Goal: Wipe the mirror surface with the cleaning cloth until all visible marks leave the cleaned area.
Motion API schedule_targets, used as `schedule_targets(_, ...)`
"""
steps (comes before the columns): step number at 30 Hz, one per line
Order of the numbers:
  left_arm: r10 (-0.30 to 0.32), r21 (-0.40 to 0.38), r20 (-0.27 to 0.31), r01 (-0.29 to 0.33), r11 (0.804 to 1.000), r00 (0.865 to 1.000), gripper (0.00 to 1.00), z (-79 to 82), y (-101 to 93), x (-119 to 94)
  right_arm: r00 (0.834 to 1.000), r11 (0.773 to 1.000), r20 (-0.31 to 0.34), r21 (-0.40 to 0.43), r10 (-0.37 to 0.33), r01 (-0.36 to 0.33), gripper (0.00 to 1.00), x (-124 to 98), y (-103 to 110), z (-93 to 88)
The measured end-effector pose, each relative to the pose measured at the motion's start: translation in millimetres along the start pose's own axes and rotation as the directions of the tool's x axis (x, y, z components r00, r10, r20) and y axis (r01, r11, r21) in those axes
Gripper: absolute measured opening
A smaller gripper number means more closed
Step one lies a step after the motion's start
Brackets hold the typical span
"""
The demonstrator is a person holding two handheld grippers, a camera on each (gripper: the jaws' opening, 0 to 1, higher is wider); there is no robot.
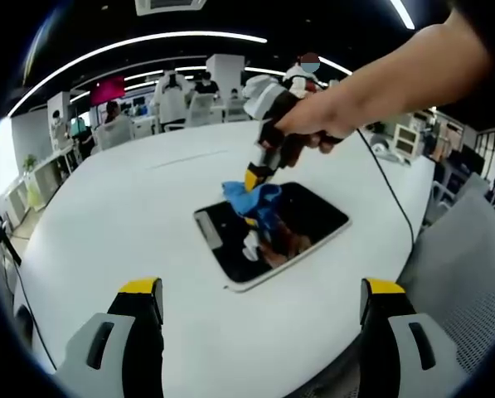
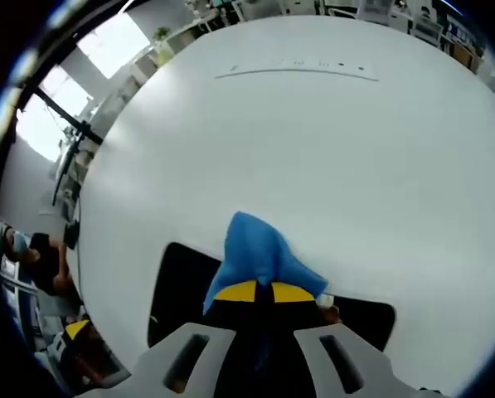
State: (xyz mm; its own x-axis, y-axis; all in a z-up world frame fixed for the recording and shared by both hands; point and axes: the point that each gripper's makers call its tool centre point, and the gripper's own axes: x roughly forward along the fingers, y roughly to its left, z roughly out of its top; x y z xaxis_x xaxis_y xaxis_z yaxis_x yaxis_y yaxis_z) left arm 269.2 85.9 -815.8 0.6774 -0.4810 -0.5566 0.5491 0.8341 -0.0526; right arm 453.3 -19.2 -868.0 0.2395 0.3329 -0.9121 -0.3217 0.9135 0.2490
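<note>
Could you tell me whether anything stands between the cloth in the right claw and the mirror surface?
Nothing visible does: the right claw holds the blue cloth directly on the mirror.

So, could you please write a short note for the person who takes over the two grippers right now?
Right gripper: shut on the blue cloth, pressing it onto the mirror, near its middle as the left gripper view shows.
Left gripper: open, holding nothing, held back above the near edge of the white table.
The mirror lies flat on the table.
Done: the cloth is gripped and in contact with the glass.
Left: wipe the rest of the surface. Marks are too hard to judge among the reflections, so check the whole glass before you stop. Keep the mirror and cloth in view.
</note>
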Motion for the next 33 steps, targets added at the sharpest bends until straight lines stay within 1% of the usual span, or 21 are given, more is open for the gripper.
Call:
schedule_targets(19,0.011,-0.012,0.000,-0.011,1.000,1.000,0.99,0.7,1.3,-0.6,1.000,0.999,0.000,-0.020,0.027,-0.027,0.00,3.5,-3.4,2.0)
schedule_targets(33,0.012,-0.013,-0.003,-0.012,1.000,1.000,0.99,0.9,0.6,-0.5,0.999,0.999,0.007,-0.036,0.033,-0.032,0.00,-2.9,-0.1,-2.9)
